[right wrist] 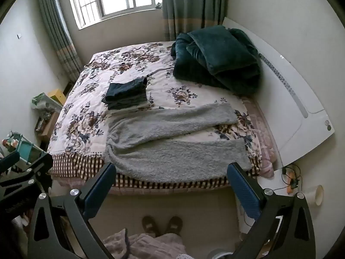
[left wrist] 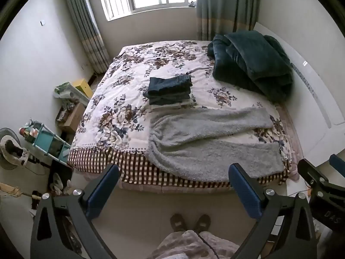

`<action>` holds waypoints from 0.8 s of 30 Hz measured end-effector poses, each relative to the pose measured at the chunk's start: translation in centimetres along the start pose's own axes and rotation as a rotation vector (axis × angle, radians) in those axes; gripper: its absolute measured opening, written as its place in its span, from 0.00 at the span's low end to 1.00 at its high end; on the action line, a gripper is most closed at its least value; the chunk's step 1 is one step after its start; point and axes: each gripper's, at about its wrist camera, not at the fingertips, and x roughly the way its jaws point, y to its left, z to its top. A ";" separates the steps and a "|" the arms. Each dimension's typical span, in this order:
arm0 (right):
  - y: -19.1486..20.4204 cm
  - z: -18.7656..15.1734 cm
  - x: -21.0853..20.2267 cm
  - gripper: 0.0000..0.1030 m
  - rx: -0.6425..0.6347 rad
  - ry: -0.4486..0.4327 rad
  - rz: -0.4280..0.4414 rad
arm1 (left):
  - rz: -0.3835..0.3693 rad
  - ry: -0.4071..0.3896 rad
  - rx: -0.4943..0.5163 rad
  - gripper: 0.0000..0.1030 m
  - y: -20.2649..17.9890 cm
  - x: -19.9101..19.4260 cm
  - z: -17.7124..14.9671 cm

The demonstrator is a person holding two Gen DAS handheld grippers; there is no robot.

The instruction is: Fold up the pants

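Grey fleece pants (left wrist: 207, 142) (right wrist: 172, 142) lie spread flat on the near part of the bed, waist to the left, both legs stretching right and splayed apart. My left gripper (left wrist: 174, 170) hangs above the bed's front edge, wide open and holding nothing, its blue pads (left wrist: 103, 192) well short of the cloth. In the right wrist view my right gripper (right wrist: 172, 169) hovers likewise, open and holding nothing, in front of the near leg. A stack of folded dark blue pants (left wrist: 170, 89) (right wrist: 127, 93) rests mid-bed behind the grey ones.
The bed's floral cover (left wrist: 120, 90) (right wrist: 86, 99) has a checked front border. A dark green blanket (left wrist: 250, 62) (right wrist: 217, 60) is heaped at the back right by the white headboard (right wrist: 291, 99). The person's slippers (left wrist: 189, 222) stand on the floor. Shelves and boxes (left wrist: 54, 142) crowd the left.
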 end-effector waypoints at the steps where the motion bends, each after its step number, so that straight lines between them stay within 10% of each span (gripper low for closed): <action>1: 0.0 0.0 0.0 1.00 0.006 -0.009 0.008 | 0.000 0.002 0.000 1.00 0.1 0.1 0.0; 24: 0.3 0.2 0.4 1.00 -0.003 0.012 0.012 | 0.015 -0.006 0.012 1.00 0.4 0.3 -0.7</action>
